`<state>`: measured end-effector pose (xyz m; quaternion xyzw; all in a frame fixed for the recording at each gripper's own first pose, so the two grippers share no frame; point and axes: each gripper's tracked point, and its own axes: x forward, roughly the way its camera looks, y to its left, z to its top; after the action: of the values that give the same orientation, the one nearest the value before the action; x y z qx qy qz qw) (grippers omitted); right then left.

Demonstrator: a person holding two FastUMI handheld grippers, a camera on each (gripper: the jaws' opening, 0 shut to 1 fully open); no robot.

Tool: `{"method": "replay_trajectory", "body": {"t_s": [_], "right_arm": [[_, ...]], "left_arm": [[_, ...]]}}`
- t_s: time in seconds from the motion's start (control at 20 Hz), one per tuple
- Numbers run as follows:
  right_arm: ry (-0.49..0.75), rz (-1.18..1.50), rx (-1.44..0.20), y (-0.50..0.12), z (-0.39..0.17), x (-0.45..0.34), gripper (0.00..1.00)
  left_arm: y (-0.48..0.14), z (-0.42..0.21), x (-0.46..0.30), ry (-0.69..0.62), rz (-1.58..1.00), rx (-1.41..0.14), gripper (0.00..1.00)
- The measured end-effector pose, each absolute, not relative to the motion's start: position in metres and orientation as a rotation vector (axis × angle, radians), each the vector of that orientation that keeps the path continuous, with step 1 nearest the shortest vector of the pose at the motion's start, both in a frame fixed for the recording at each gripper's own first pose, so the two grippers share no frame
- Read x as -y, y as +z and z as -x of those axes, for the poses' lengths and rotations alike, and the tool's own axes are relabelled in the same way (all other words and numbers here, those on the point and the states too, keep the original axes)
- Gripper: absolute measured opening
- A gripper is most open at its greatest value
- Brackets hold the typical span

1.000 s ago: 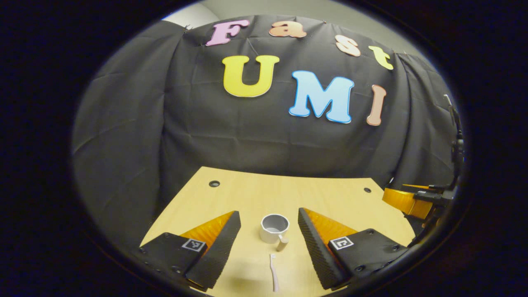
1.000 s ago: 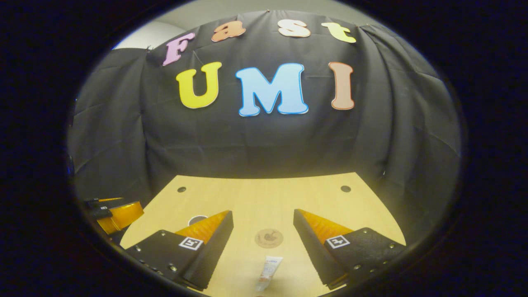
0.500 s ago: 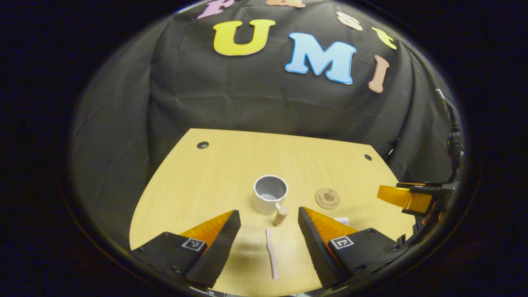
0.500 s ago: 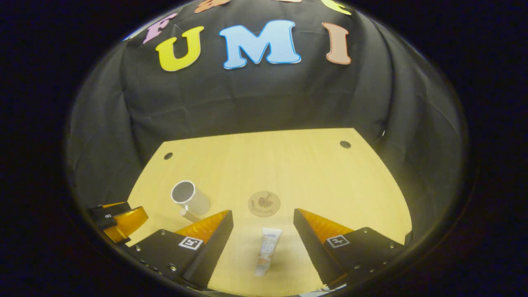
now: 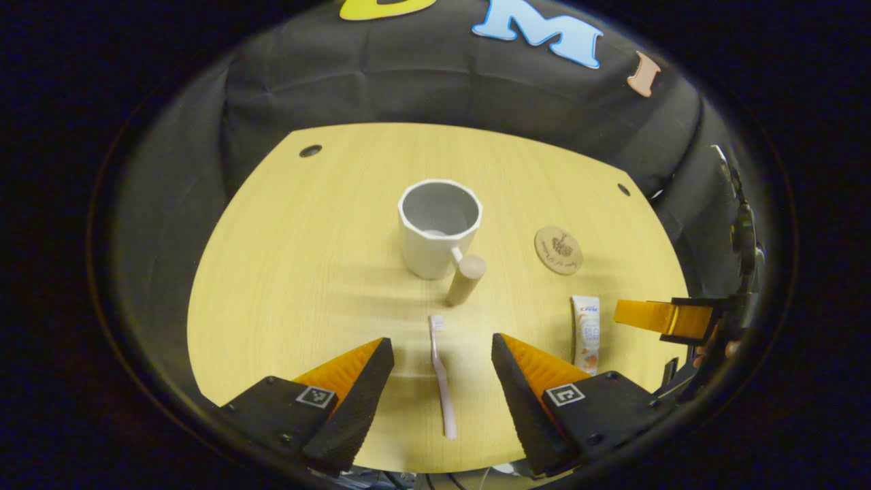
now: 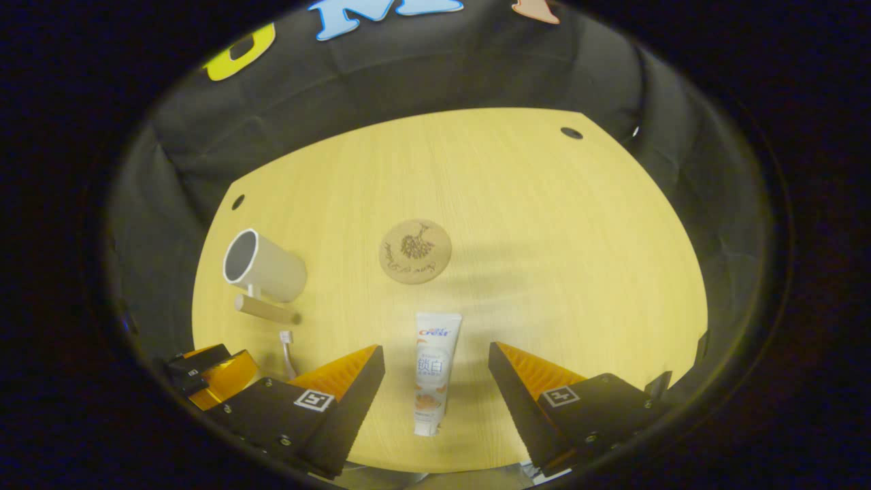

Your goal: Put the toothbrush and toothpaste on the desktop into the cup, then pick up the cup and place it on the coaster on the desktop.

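Note:
A white cup [image 5: 439,228] with a wooden handle stands upright mid-table; the right gripper view shows the cup [image 6: 264,267] at left. A pale pink toothbrush [image 5: 441,374] lies on the wood in front of it, between the fingers of my open left gripper [image 5: 442,354], which hovers above it. A white toothpaste tube [image 6: 431,371] lies flat between the fingers of my open right gripper [image 6: 432,361], also above the table. Beyond the tube lies a round cork coaster [image 6: 415,250]; the left gripper view has that coaster [image 5: 559,250] right of the cup, with the tube [image 5: 586,332] nearer.
The round light-wood table [image 5: 326,224] has small dark cable holes near its far edge [image 5: 310,150] [image 6: 571,133]. Black cloth walls close in behind and at both sides. The other gripper shows at the right rim [image 5: 670,318] and lower left [image 6: 211,367].
Both cameras have tilted downward and risen, so more tabletop shows. The toothbrush and the toothpaste tube now lie fully between the respective fingers. Nothing on the table has moved.

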<state>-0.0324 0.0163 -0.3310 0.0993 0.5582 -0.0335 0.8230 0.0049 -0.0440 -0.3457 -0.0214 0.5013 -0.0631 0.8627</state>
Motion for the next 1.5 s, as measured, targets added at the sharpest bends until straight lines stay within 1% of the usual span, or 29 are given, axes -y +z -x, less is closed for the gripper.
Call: {"method": "replay_trajectory", "body": {"t_s": [0.05, 0.1, 0.25, 0.35, 0.4, 0.7, 0.75, 0.8, 0.85, 0.9, 0.95, 1.1, 1.15, 1.2, 1.25, 1.3, 1.35, 1.4, 1.45, 1.5], "right_arm": [[-0.075, -0.225, -1.225, -0.34, 0.038, -0.017, 0.95], [-0.077, -0.237, -1.255, -0.349, 0.042, -0.018, 0.95], [-0.085, -0.244, -1.323, -0.367, 0.051, -0.018, 0.94], [-0.088, -0.244, -1.351, -0.376, 0.055, -0.02, 0.94], [-0.089, -0.241, -1.362, -0.379, 0.056, -0.021, 0.94], [-0.068, -0.186, -1.448, -0.397, 0.068, -0.03, 0.94], [-0.066, -0.162, -1.457, -0.396, 0.067, -0.028, 0.95], [-0.068, -0.159, -1.462, -0.396, 0.067, -0.028, 0.94], [-0.072, -0.152, -1.468, -0.398, 0.067, -0.027, 0.94], [-0.076, -0.15, -1.473, -0.397, 0.066, -0.027, 0.93], [-0.087, -0.142, -1.486, -0.398, 0.067, -0.026, 0.93], [-0.089, -0.086, -1.534, -0.4, 0.072, -0.027, 0.94], [-0.081, -0.077, -1.546, -0.398, 0.074, -0.028, 0.9], [-0.082, -0.072, -1.543, -0.396, 0.075, -0.025, 0.9], [-0.088, -0.075, -1.553, -0.397, 0.076, -0.025, 0.85], [-0.091, -0.079, -1.558, -0.399, 0.077, -0.021, 0.65], [-0.099, -0.087, -1.568, -0.403, 0.077, -0.018, 0.53], [-0.083, -0.099, -1.578, -0.397, 0.079, -0.019, 0.37], [-0.065, -0.078, -1.585, -0.398, 0.079, -0.014, 0.37], [-0.067, -0.103, -1.576, -0.397, 0.08, -0.016, 0.23]], "left_arm": [[-0.355, -0.002, 0.044, -0.124, 0.047, -1.083, 0.92], [-0.362, 0.001, 0.041, -0.115, 0.046, -1.11, 0.96], [-0.385, 0.007, 0.034, -0.084, 0.033, -1.171, 0.96], [-0.396, 0.011, 0.03, -0.071, 0.027, -1.203, 0.92], [-0.401, 0.013, 0.028, -0.066, 0.021, -1.216, 0.96], [-0.428, 0.025, 0.028, -0.036, -0.005, -1.298, 0.96], [-0.43, 0.026, 0.023, -0.014, -0.032, -1.308, 0.96], [-0.431, 0.024, 0.024, -0.019, -0.039, -1.3, 0.97], [-0.43, 0.022, 0.025, -0.02, -0.042, -1.307, 0.94], [-0.43, 0.022, 0.026, -0.016, -0.04, -1.317, 0.86], [-0.431, 0.022, 0.026, -0.009, -0.035, -1.334, 0.95], [-0.43, 0.019, 0.026, 0.017, -0.012, -1.367, 0.95], [-0.431, 0.017, 0.024, 0.027, -0.01, -1.367, 0.89], [-0.429, 0.015, 0.024, 0.035, 0.002, -1.359, 0.87], [-0.43, 0.01, 0.022, 0.048, 0.011, -1.341, 0.81], [-0.429, 0.008, 0.022, 0.065, 0.025, -1.327, 0.63], [-0.428, 0.006, 0.022, 0.073, 0.034, -1.32, 0.45], [-0.428, 0.007, 0.022, 0.077, 0.038, -1.315, 0.28], [-0.428, 0.008, 0.023, 0.069, 0.033, -1.318, 0.2], [-0.428, 0.008, 0.024, 0.05, 0.026, -1.325, 0.21]]}}
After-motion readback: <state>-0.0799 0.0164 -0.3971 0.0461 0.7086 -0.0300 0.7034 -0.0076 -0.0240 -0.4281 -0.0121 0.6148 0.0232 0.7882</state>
